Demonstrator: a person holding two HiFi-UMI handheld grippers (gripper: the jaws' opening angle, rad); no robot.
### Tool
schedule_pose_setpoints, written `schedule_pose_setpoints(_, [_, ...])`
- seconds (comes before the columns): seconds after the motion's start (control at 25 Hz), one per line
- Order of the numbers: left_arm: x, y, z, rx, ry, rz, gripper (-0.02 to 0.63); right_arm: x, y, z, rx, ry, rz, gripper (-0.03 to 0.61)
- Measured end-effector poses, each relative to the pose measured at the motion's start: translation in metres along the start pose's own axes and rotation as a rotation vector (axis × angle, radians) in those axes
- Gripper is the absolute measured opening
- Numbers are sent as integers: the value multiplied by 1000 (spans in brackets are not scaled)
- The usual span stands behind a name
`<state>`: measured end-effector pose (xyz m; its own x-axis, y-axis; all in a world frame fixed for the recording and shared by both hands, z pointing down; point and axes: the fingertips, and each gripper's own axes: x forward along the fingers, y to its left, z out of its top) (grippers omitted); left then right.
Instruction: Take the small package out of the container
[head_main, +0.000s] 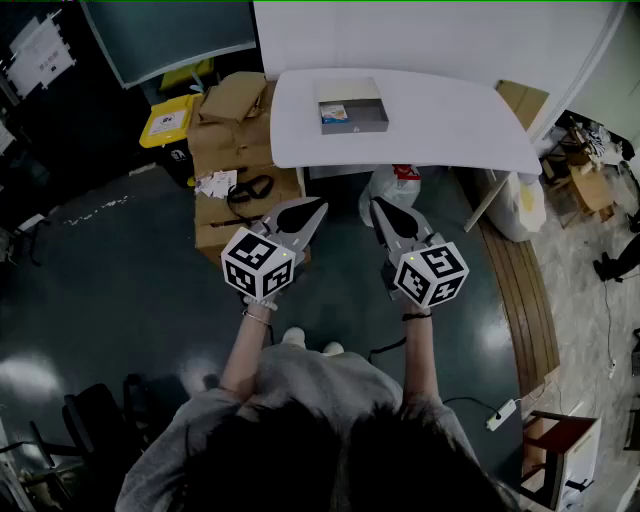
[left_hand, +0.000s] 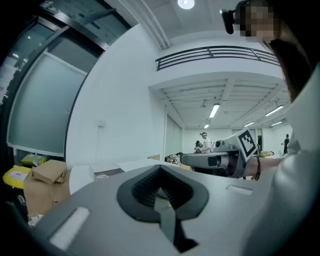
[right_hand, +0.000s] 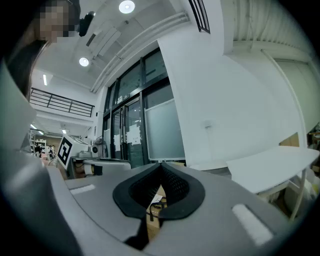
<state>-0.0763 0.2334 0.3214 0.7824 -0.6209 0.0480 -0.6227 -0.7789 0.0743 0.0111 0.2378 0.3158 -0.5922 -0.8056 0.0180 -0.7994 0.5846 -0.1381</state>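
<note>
A grey open container (head_main: 352, 105) lies on the white table (head_main: 440, 120) at the far side. Inside it, at its left, is a small package with a blue label (head_main: 334, 114). My left gripper (head_main: 319, 205) and right gripper (head_main: 377, 203) hang side by side over the dark floor, well short of the table, tips pointing towards it. Both are shut with nothing between the jaws. In the left gripper view the jaws (left_hand: 160, 168) meet at the tip, and the right gripper (left_hand: 220, 159) shows beside them. The right gripper view shows its jaws (right_hand: 161, 166) closed as well.
Cardboard boxes (head_main: 232, 140) are stacked left of the table, one with a black cable (head_main: 250, 187) on it. A yellow bin (head_main: 168, 120) stands beyond them. White bags (head_main: 395, 186) sit under the table and at its right leg (head_main: 520, 205). A wooden strip (head_main: 515, 290) runs along the floor on the right.
</note>
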Motion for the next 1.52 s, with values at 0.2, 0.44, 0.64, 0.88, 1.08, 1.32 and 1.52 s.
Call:
schedule_pose_setpoints(0.2, [4, -3, 1, -1, 0, 0, -11, -5, -5, 2, 2, -1, 0, 12])
schedule_pose_setpoints(0.44, [16, -8, 1, 1, 2, -9, -11, -8, -10, 2, -2, -4, 25, 12])
schedule_pose_setpoints(0.64, [18, -8, -3, -9, 10, 2, -11, -10, -20, 2, 18, -12, 16, 12])
schedule_pose_setpoints(0.88, [18, -1, -10, -27, 24, 16, -11, -5, -23, -5, 50, -14, 11, 12])
schedule_pose_setpoints(1.08, [31, 6, -15, -49, 30, 20, -11, 3, -32, -11, 75, -3, 26, 12])
schedule_pose_setpoints(1.32, [53, 22, -19, -63, 30, 14, -11, 19, -51, -15, 73, 10, 38, 12])
schedule_pose_setpoints(1.52, [71, 50, -17, -69, 29, 30, -11, 45, -70, -15, 81, 13, 40, 12])
